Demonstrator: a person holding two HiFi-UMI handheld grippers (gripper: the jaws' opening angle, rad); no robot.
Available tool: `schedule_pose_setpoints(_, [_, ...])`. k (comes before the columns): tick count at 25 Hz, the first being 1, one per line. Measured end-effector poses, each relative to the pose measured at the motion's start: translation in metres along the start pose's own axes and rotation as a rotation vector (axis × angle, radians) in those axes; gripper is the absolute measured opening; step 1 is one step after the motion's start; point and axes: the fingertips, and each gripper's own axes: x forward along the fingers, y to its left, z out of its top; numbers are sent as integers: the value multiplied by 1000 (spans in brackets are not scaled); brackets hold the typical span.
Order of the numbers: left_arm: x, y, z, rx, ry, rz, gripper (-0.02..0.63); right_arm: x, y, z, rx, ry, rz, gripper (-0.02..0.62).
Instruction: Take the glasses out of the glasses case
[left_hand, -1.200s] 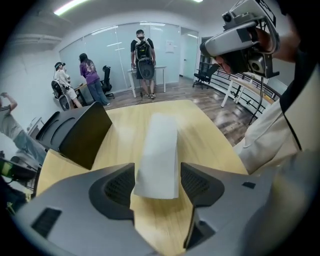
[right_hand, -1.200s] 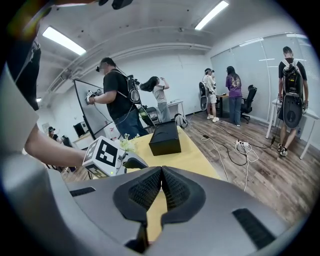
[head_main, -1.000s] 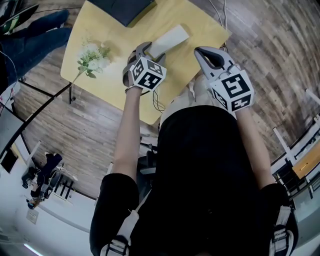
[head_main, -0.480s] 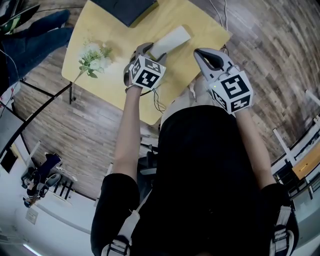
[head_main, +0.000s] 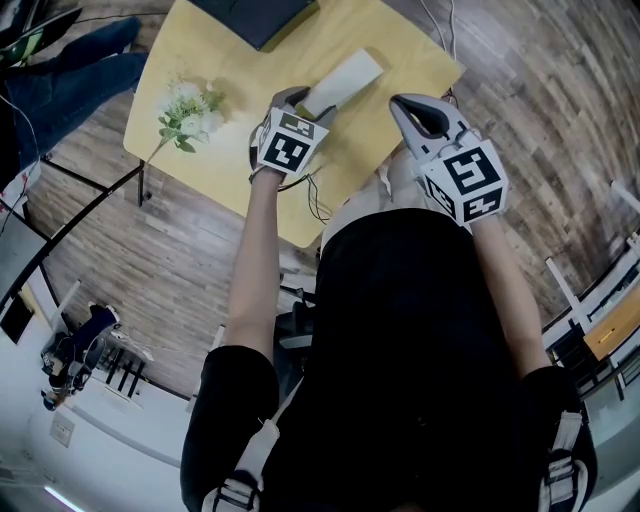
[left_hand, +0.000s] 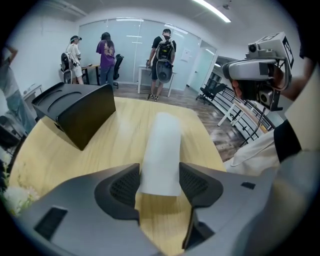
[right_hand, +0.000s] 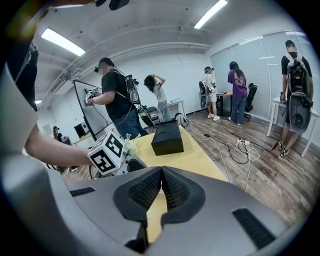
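The yellow table (head_main: 230, 170) carries a black box (left_hand: 80, 112) at its far side, a small bunch of flowers (head_main: 186, 112) near one edge, and the white glasses case (left_hand: 161, 145), which lies flat in the middle with its long side pointing away from the person. The lid is closed and the glasses are not visible.

The left gripper (left_hand: 160, 172) points steeply down at the near end of the case. Its jaws have just been closing with the case between them, and both pads now lie against its two long sides with no gap visible. The right gripper (right_hand: 161, 175) hangs above the near table edge, well apart from the case, with its jaws together and nothing between them.

The case looks like a stiff, smooth shell, probably light, so it may slip or slide on the table. A grip across the narrow width, low on the body, seems the safest way to steady it. The free gripper would then lift the lid at its seam. The glasses inside are likely fragile and should be taken by the frame, not the lenses.
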Motion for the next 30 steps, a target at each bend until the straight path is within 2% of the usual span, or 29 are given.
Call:
schedule_pose_setpoints(8, [-6, -7, 1, -107, -22, -80, 255, -1, 1, 1, 0, -5, 0, 18])
schedule_pose_setpoints(13, [-6, -8, 0, -162, -39, -102, 256, -3, 1, 0, 1, -6, 3, 18])
schedule_pose_setpoints(24, [-17, -4, 7, -107, -68, -37, 255, -7, 1, 2, -2, -14, 5, 18])
schedule_pose_setpoints(30, [-26, 0, 11, -69, -97, -4, 208, -7, 2, 4, -2, -18, 9, 18])
